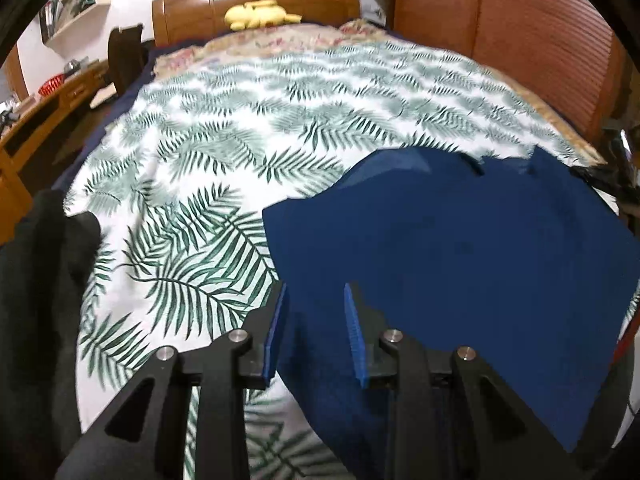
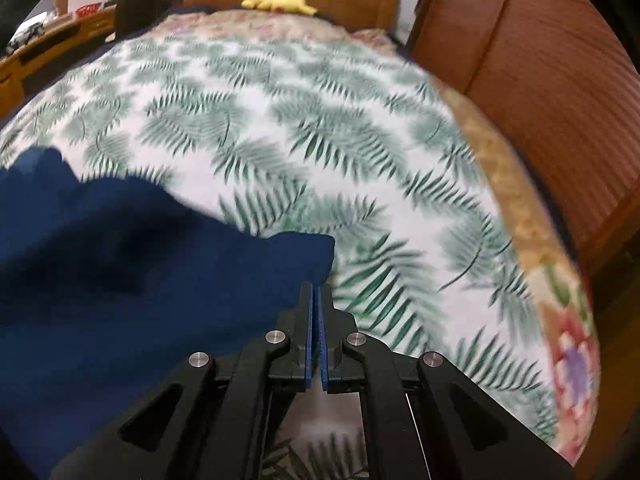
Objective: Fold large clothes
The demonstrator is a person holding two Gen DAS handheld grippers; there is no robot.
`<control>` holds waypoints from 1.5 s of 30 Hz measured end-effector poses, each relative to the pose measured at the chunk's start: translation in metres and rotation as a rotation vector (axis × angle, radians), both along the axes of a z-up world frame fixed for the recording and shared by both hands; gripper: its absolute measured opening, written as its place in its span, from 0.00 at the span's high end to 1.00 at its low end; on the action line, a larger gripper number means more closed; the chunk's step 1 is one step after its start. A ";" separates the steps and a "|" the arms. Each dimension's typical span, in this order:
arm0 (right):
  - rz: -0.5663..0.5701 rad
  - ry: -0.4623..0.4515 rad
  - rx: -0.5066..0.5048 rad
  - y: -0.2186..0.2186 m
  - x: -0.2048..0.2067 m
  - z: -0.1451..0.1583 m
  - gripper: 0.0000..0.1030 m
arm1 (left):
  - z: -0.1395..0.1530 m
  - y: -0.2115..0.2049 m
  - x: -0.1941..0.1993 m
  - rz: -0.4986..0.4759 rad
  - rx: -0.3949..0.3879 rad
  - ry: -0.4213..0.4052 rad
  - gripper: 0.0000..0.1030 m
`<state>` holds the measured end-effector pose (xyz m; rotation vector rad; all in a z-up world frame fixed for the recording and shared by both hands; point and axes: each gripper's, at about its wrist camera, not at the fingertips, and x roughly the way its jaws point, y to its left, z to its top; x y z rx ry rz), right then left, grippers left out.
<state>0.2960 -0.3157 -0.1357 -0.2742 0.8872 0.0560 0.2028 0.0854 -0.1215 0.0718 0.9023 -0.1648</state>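
Folding appears barely begun. Right gripper (image 2: 319, 300) has its jaws pressed together at the near corner of the blue garment (image 2: 140, 264); whether cloth is actually pinched cannot be confirmed, as the corner sits just ahead of the tips. Left gripper (image 1: 316, 300) has its jaws partly spread, with the same blue garment (image 1: 460, 264) lying between and beyond them, apparently unpressed. Garment rests on the leaf-print bedspread (image 1: 224, 128), loosely laid with uneven far edges. Judged remaining: smoothing, all main folds, final squaring.
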 end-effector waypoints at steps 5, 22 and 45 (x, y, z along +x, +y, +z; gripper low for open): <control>0.010 0.045 0.022 0.005 0.001 -0.014 0.71 | -0.011 0.002 0.022 -0.008 0.011 0.026 0.73; 0.031 0.074 0.106 0.006 0.009 -0.027 0.54 | -0.043 0.005 0.073 0.020 0.084 0.086 0.72; 0.061 -0.158 0.117 0.021 0.022 0.040 1.00 | 0.025 0.071 0.032 0.186 0.031 -0.147 0.99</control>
